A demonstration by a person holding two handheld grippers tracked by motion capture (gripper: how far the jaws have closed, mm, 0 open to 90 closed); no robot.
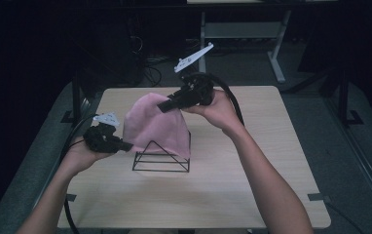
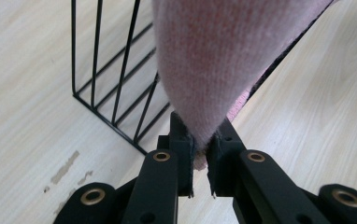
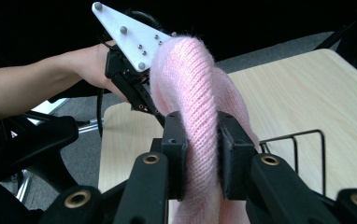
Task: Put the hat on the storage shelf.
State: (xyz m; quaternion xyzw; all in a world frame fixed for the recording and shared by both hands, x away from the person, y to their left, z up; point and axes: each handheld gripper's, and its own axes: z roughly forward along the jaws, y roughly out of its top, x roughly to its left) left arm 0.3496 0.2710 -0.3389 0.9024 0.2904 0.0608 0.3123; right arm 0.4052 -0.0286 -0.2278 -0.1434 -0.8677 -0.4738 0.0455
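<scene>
Right gripper [image 3: 201, 154] clamped on pink knit cloth [image 1: 155, 124] — left gripper [image 2: 200, 154] pinching its lower corner — over black wire rack [image 1: 162, 163].

Pink knitted cloth [image 1: 157, 126] drapes over the black wire rack [image 1: 162, 163] at frame centre, pinched at its top and lower-left corner.
</scene>
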